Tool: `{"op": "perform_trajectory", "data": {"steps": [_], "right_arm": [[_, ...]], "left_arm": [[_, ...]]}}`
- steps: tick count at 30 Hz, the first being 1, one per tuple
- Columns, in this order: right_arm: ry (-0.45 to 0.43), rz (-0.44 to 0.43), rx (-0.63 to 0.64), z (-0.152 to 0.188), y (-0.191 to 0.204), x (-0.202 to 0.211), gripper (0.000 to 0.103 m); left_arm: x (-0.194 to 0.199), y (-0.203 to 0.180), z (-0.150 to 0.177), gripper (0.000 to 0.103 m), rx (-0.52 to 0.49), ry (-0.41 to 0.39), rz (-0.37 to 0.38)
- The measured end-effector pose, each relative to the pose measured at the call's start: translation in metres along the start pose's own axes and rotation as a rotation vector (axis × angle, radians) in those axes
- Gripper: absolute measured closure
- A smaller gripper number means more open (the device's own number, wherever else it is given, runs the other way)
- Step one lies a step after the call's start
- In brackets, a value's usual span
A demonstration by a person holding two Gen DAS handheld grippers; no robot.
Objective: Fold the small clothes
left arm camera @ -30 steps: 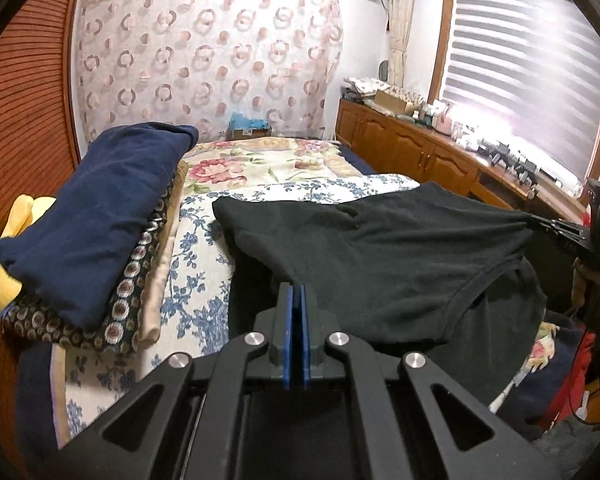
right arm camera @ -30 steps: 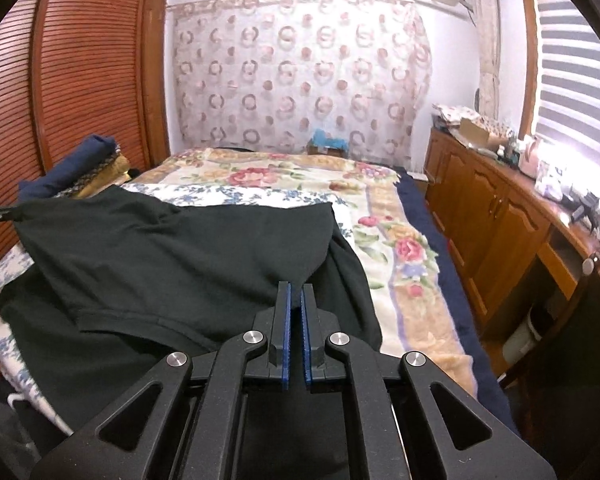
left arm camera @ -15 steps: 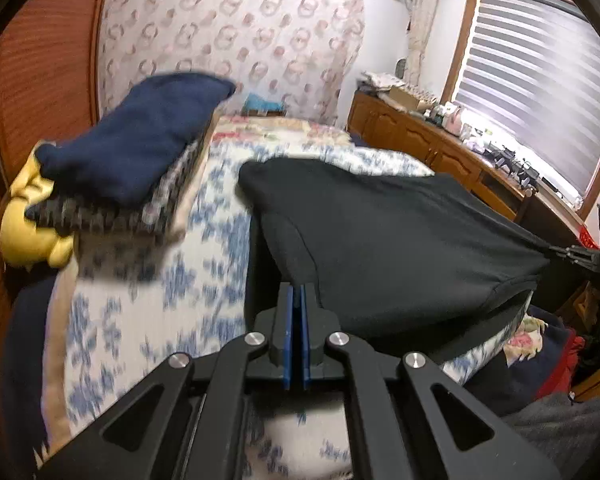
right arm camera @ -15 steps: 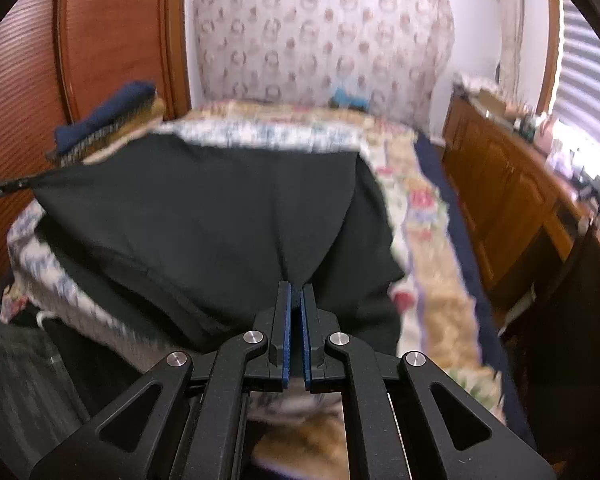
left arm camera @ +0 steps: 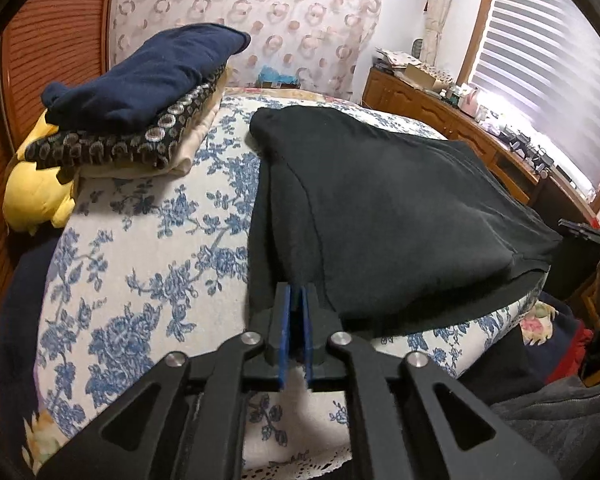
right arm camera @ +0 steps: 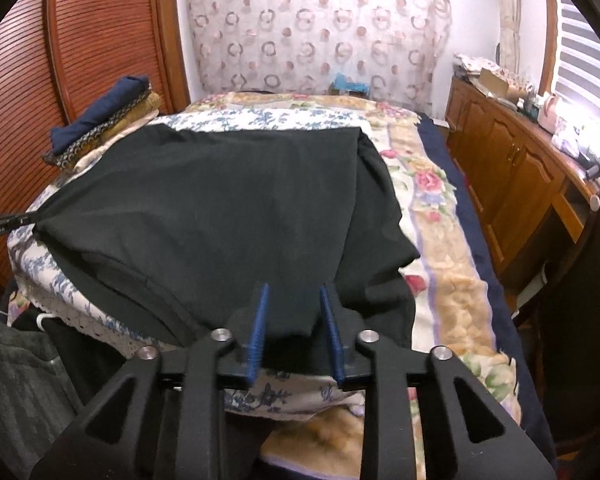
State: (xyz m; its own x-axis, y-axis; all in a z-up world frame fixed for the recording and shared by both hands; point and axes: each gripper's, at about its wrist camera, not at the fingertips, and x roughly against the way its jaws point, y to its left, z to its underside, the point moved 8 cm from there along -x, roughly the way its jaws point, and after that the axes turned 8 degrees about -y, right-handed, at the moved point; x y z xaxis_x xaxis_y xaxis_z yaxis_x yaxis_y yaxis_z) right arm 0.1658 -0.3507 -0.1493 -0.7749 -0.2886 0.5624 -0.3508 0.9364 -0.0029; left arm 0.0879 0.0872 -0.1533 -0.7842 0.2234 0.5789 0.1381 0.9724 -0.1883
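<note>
A black garment (left arm camera: pixel 380 208) (right arm camera: pixel 220 200) lies folded over on the blue-flowered bed cover (left arm camera: pixel 140 260). My left gripper (left arm camera: pixel 297 288) is at its near left corner. Its jaws are opening by a sliver, with the corner still pinched between the blue pads. In the right wrist view the cloth is drawn to a point at that left gripper (right arm camera: pixel 4 226). My right gripper (right arm camera: pixel 292 290) is at the near right corner, and its jaws are opening. The cloth corner lies loose between its pads (right arm camera: pixel 260 316), which stand clearly apart. The right gripper (left arm camera: pixel 580 230) also shows at the left view's right edge.
A stack of folded clothes (left arm camera: pixel 140 92) topped by a navy piece sits at the bed's far left, with a yellow plush (left arm camera: pixel 36 200) beside it. A louvred wardrobe (right arm camera: pixel 80 60) stands on the left and a wooden cabinet (right arm camera: pixel 512 168) on the right. Grey ribbed cloth (right arm camera: pixel 16 380) lies below the bed edge.
Both grippers came down and lowered the garment's near edge onto the bed. The right jaws opened off the cloth. The left jaws parted very slightly.
</note>
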Motion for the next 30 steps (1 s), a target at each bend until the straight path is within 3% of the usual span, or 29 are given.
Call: {"op": "perform_trajectory", "data": {"steps": [2, 4, 6, 17, 26, 27, 29, 30], "right_arm": [[-0.01, 0.0, -0.006, -0.005, -0.002, -0.001, 0.075], [-0.021, 0.009, -0.001, -0.01, -0.004, -0.002, 0.075], [-0.029, 0.018, -0.003, -0.011, -0.003, -0.005, 0.074], [-0.048, -0.033, -0.003, -0.014, 0.022, -0.028, 0.062], [-0.03, -0.076, 0.021, -0.01, 0.052, -0.049, 0.06], [-0.025, -0.085, 0.02, -0.009, 0.055, -0.051, 0.058], [-0.017, -0.09, 0.014, -0.01, 0.058, -0.055, 0.042], [-0.012, -0.092, 0.014, -0.009, 0.06, -0.058, 0.041]], "left_arm": [[0.001, 0.0, -0.006, 0.091, -0.011, -0.009, -0.004], [0.003, 0.0, -0.01, 0.072, -0.021, -0.015, -0.005], [0.0, 0.002, -0.012, 0.059, -0.033, 0.004, -0.019], [-0.03, 0.004, -0.004, 0.055, -0.009, 0.079, -0.025], [-0.034, 0.003, -0.004, 0.055, -0.028, 0.073, -0.048], [-0.034, 0.003, -0.004, 0.055, -0.032, 0.07, -0.051], [-0.033, 0.003, -0.004, 0.055, -0.032, 0.064, -0.053], [-0.033, 0.003, -0.004, 0.055, -0.031, 0.06, -0.053]]}}
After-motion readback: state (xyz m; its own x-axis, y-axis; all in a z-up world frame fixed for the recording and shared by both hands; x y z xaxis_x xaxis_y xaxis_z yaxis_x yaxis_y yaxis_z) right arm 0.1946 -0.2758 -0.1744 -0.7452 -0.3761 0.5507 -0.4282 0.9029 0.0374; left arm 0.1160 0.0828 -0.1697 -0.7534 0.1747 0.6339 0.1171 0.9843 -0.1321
